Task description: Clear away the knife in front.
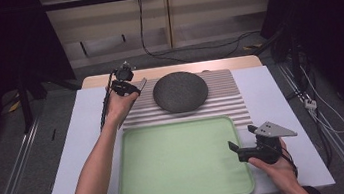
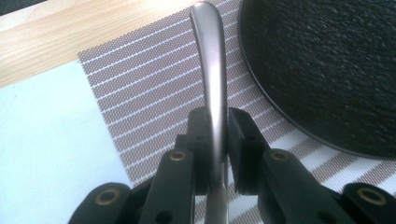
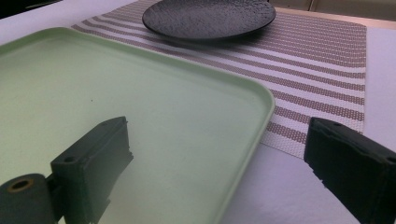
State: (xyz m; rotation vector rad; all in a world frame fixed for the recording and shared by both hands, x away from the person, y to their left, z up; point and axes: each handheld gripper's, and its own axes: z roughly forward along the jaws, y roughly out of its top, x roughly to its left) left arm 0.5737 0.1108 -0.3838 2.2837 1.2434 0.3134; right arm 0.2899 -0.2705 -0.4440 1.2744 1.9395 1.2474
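My left gripper (image 1: 131, 86) pinches the slim brushed-metal handle of a piece of cutlery (image 2: 212, 88) between its two black pads, and I hold it over the left end of the brown-and-white striped woven placemat (image 1: 226, 101), just beside the round matte-black textured plate (image 1: 180, 92). Which kind of utensil it is I cannot tell, since its working end is hidden below the jaws. To set it down well, I judge I should keep the handle parallel to the mat's left edge, lower it flat onto the bare stripes beside the plate, and only spread the jaws once the metal rests on the weave; the polished handle looks slippery, so an even squeeze matters. The plate's rim is close on the one side and could be knocked if I swing toward it. My right gripper (image 1: 242, 137) hangs with its jaws spread wide and empty above the right rim of the pale green plastic tray (image 1: 178, 161), well apart from the work, on the white table (image 1: 279, 83).
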